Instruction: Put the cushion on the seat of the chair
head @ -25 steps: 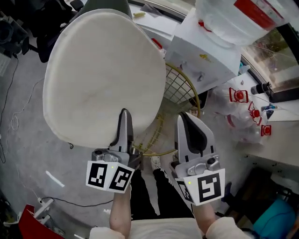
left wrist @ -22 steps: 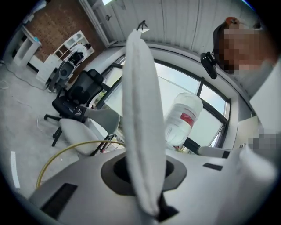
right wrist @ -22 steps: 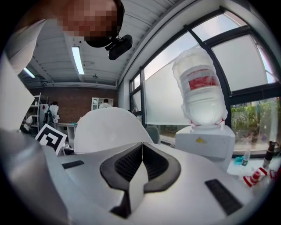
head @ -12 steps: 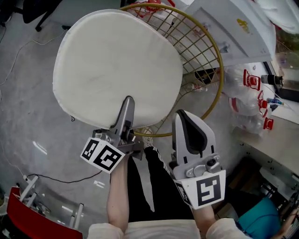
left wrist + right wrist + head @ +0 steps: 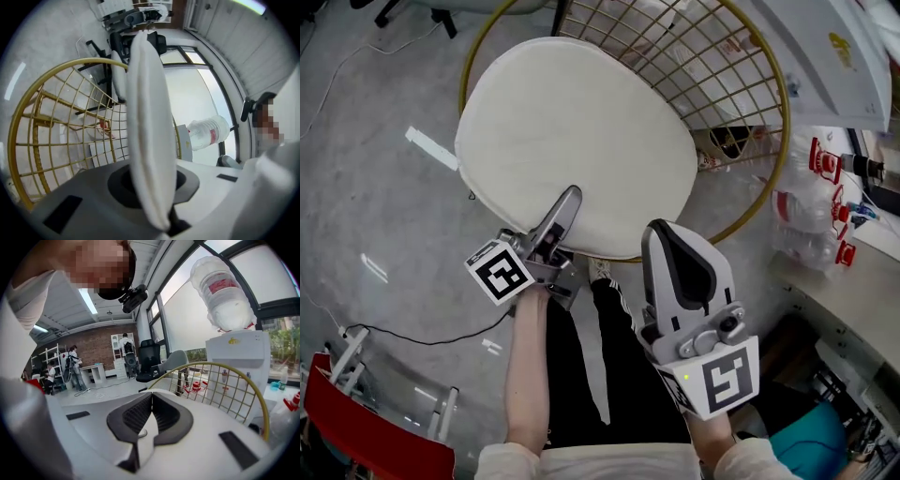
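The round white cushion [image 5: 572, 141] lies flat over the gold wire chair [image 5: 750, 103], covering most of its seat ring. My left gripper [image 5: 566, 204] is shut on the cushion's near edge. In the left gripper view the cushion [image 5: 146, 122] stands edge-on between the jaws, with the chair's gold wire shell [image 5: 47, 117] behind it. My right gripper [image 5: 667, 246] hovers just right of the cushion's near edge. Its ribbed pads [image 5: 136, 414] are pressed together with nothing between them, and the chair's rim [image 5: 220, 369] shows beyond.
A white water dispenser [image 5: 830, 56] with its big bottle [image 5: 224, 291] stands right of the chair. Red-capped items [image 5: 827, 159] and plastic bags lie on the floor at right. A cable [image 5: 412, 336] and a red frame [image 5: 370, 436] sit at lower left. The person's legs [image 5: 600, 366] are below.
Both grippers have come down. The cushion, held up in front of me a second ago, has dropped flat over the chair's seat, and the left gripper has rolled with it.
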The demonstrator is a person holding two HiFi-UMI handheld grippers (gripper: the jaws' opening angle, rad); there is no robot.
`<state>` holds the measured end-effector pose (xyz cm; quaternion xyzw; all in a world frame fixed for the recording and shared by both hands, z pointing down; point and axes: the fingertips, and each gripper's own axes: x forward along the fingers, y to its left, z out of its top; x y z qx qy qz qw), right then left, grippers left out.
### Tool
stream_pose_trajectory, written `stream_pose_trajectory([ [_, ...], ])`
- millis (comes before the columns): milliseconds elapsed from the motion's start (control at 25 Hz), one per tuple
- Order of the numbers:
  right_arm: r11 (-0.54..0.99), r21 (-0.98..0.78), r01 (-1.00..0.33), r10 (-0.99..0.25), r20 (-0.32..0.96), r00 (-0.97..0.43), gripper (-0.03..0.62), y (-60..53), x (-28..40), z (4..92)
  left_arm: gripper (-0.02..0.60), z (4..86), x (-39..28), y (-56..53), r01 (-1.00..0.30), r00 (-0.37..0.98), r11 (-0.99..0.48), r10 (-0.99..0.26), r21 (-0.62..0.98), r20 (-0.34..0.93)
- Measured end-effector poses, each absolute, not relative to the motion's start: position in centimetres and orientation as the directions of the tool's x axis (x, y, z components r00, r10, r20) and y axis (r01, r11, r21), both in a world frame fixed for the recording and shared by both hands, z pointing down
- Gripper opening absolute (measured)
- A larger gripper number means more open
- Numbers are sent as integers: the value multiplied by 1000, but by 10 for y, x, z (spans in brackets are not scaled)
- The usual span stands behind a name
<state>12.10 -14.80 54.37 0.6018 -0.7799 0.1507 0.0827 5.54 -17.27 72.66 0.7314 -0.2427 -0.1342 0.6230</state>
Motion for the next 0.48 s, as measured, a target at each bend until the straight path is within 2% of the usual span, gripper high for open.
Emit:
stream_pose_trajectory([
  [200, 271, -139, -952, -897, 323, -303, 17, -145, 108, 555, 55, 768, 52, -161, -177, 869, -26, -474, 984, 144],
  [360, 299, -169, -939, -881, 329, -340, 17, -146, 101, 562, 55, 799, 52, -150, -151, 877, 114, -443, 982, 187],
  [480, 308, -212, -927, -870, 332, -365, 17, -145, 93, 565, 55, 812, 50, -154, -140, 884, 118, -433, 983, 178],
])
